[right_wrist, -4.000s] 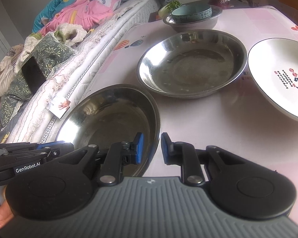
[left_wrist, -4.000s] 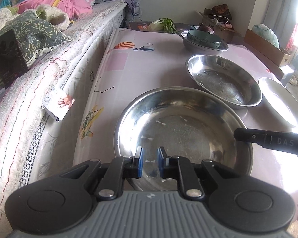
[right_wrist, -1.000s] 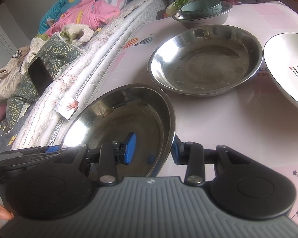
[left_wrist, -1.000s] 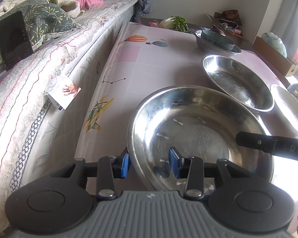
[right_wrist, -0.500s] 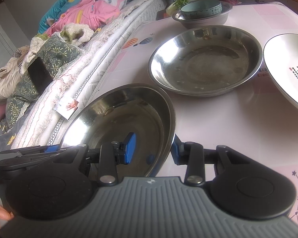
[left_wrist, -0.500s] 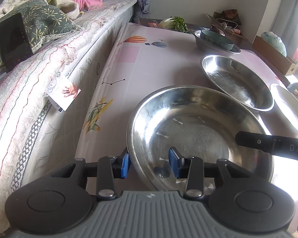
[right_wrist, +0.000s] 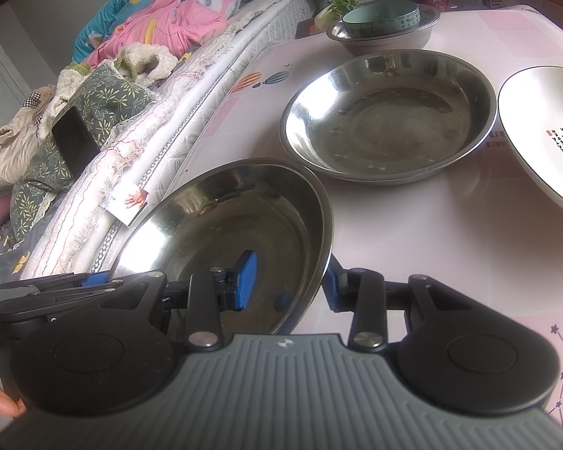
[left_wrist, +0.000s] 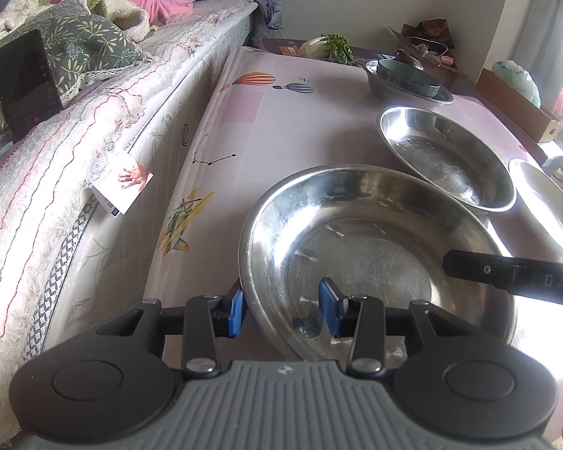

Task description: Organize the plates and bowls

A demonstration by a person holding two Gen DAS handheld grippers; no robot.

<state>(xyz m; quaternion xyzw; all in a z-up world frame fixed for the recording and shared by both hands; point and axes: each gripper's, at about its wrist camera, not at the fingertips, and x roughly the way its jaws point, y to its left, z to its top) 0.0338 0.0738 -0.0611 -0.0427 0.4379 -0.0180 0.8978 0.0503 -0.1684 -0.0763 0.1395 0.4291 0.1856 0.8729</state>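
- Right now both grippers straddle the rim of the near steel bowl at the table's front edge: the left gripper on its left side, the right gripper on its right, jaws of each apart, one pad inside and one outside.
- Just behind sits a second steel bowl, its rim nearly touching.
- Farther back, a teal bowl nests in a grey one.
- To the right lies a white plate.
- Along the left runs a bed.
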